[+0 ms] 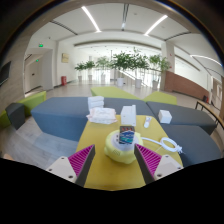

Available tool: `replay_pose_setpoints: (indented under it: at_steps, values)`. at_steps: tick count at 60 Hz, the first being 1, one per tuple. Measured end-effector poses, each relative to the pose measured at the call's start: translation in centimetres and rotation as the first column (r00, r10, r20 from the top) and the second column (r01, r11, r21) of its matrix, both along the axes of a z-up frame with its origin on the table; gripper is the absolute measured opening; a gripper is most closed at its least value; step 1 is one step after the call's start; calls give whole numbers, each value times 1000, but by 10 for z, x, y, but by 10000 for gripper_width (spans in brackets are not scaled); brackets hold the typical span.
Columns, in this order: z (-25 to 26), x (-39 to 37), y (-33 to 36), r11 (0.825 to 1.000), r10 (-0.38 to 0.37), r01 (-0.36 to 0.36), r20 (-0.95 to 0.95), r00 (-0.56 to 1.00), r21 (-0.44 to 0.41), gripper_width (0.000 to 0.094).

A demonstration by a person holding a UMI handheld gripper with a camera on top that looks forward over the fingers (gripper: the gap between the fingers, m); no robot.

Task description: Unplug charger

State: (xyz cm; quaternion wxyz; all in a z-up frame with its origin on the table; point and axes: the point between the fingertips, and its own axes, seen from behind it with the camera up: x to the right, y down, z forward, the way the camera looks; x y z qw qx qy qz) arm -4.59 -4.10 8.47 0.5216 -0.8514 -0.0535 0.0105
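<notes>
A white charger [127,127] with a blue label stands plugged into the top of a round pale-yellow socket base [118,150] on a yellow table [100,170]. A white cable [166,143] runs from it to the right across the table. My gripper [114,160] is open. Its magenta pads [82,158] stand wide apart at either side, with the socket base just ahead of the fingertips and partly between them. The fingers touch neither the base nor the charger.
Small white boxes [101,115] lie farther along the table, one [165,116] at the right. Grey-blue sofas [60,112] flank the table on both sides. Beyond is a bright hall with green plants [125,62].
</notes>
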Motion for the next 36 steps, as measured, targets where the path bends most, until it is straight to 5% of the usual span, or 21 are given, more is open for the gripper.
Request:
replay_pose_setpoints:
  at_steps: [13, 16, 20, 29, 36]
  values:
    - [-36, 37, 86, 999, -35, 36, -11, 999, 40, 780]
    - [-38, 32, 103, 998, -12, 14, -17, 1000, 69, 682]
    - [-41, 29, 119, 996, -14, 18, -39, 999, 91, 369]
    - [-41, 30, 125, 984, -41, 49, -51, 998, 170, 242]
    - [-35, 28, 123, 988, -34, 40, -48, 998, 151, 173]
